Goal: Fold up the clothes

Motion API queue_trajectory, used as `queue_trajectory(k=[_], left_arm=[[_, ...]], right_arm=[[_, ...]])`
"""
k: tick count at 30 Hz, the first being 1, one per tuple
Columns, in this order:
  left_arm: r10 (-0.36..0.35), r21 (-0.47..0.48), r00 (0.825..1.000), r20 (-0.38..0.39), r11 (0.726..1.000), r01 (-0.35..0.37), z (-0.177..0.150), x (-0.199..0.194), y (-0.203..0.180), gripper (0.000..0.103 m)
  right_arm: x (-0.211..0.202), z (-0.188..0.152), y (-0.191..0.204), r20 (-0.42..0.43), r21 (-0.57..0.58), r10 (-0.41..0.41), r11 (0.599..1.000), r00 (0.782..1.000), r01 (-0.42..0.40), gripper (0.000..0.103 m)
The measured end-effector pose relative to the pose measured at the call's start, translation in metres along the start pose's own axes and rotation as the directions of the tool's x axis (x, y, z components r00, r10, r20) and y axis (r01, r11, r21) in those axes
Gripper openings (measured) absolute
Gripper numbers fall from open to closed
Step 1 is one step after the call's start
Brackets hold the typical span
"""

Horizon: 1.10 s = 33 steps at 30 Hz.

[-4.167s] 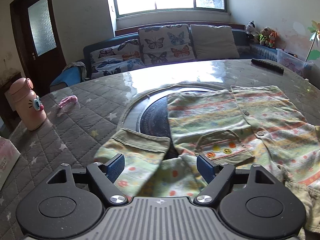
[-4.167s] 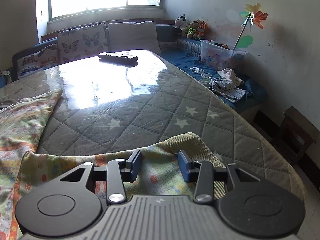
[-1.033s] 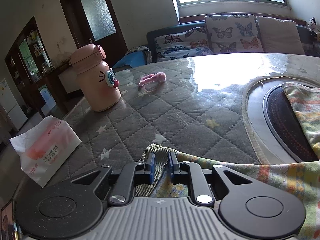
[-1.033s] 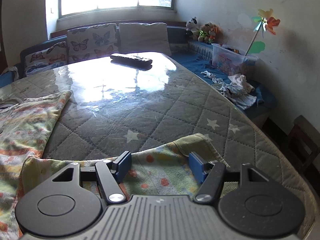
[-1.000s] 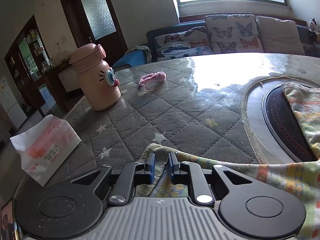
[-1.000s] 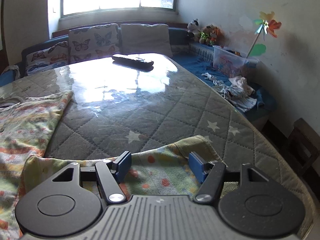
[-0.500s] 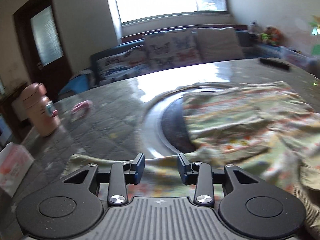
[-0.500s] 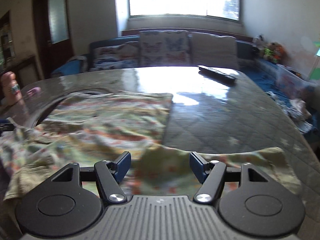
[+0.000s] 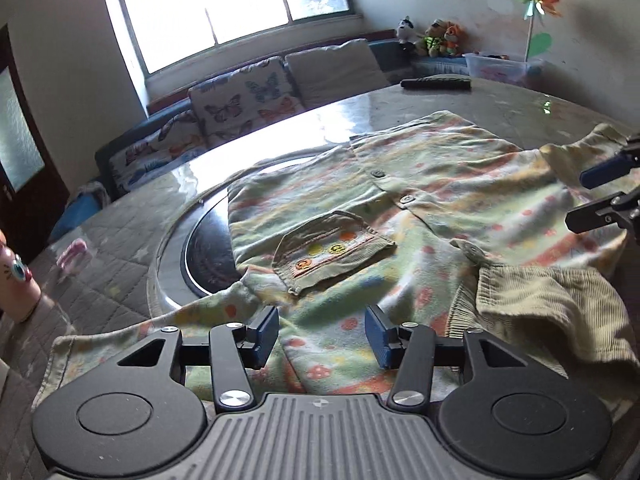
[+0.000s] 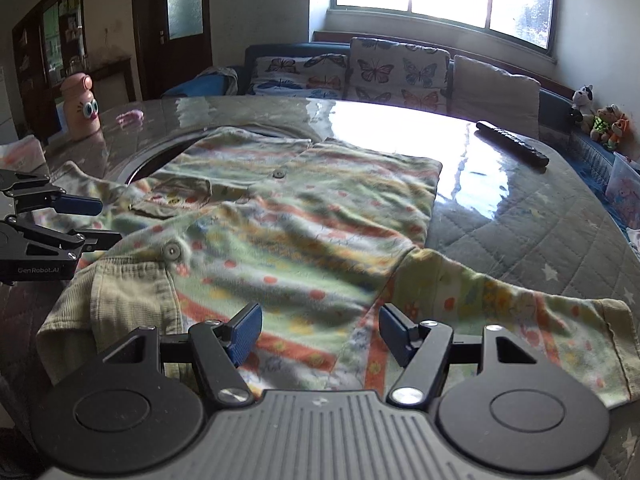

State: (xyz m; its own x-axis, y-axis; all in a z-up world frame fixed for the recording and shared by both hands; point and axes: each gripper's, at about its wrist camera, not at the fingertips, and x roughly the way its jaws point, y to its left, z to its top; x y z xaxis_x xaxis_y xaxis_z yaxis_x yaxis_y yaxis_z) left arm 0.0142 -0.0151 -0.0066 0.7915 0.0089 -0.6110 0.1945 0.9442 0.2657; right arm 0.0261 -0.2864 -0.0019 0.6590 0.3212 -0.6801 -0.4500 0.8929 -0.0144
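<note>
While both sets of tongs hang over the near edge of the striped shirt [image 9: 440,184], neither has any cloth in it — the left gripper [image 9: 322,334] has its blue pads spread wide above the floral fabric, and the right gripper [image 10: 320,330] is spread just as wide over the shoulder seam. That shirt lies button-side up on the quilted table [image 10: 520,216], partly covering the round black hob [image 9: 204,248], sleeves out to either side. A pink bottle [image 10: 82,104] stands far left and a remote [image 10: 512,142] lies well beyond the shirt.
</note>
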Motion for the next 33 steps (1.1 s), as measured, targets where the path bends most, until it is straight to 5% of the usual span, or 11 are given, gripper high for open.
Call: queue_trajectory(k=[9,18,21,23,25,33], left_arm=[[-0.018,0.032,1.0,0.025,0.999,0.017,0.001,-0.004,-0.009,0.054],[-0.042,0.043,0.998,0.048,0.998,0.04,-0.001,-0.009,-0.011,0.054],[-0.048,0.044,0.997,0.056,0.998,0.046,-0.001,-0.01,-0.011,0.054],[-0.05,0.044,0.997,0.062,0.998,0.047,0.0,-0.01,-0.01,0.054],[-0.047,0.043,0.997,0.068,0.998,0.044,0.001,-0.01,-0.009,0.054],[-0.066,0.058,0.995,0.071,0.996,0.062,0.008,-0.002,-0.013,0.054]], right_arm=[[-0.01,0.006,0.036,0.003,-0.085,0.123,0.989,0.992,-0.122,0.066],[-0.018,0.014,0.082,-0.015,-0.188,0.285,0.941,0.959,-0.282,0.06],[-0.012,0.015,0.089,-0.024,-0.198,0.284,0.938,0.959,-0.283,0.048],[-0.008,0.013,0.092,-0.033,-0.197,0.27,0.942,0.962,-0.271,0.025],[-0.01,0.012,0.089,-0.032,-0.171,0.278,0.945,0.96,-0.28,0.012],[-0.029,0.018,0.053,0.042,-0.033,0.289,0.957,0.956,-0.288,0.003]])
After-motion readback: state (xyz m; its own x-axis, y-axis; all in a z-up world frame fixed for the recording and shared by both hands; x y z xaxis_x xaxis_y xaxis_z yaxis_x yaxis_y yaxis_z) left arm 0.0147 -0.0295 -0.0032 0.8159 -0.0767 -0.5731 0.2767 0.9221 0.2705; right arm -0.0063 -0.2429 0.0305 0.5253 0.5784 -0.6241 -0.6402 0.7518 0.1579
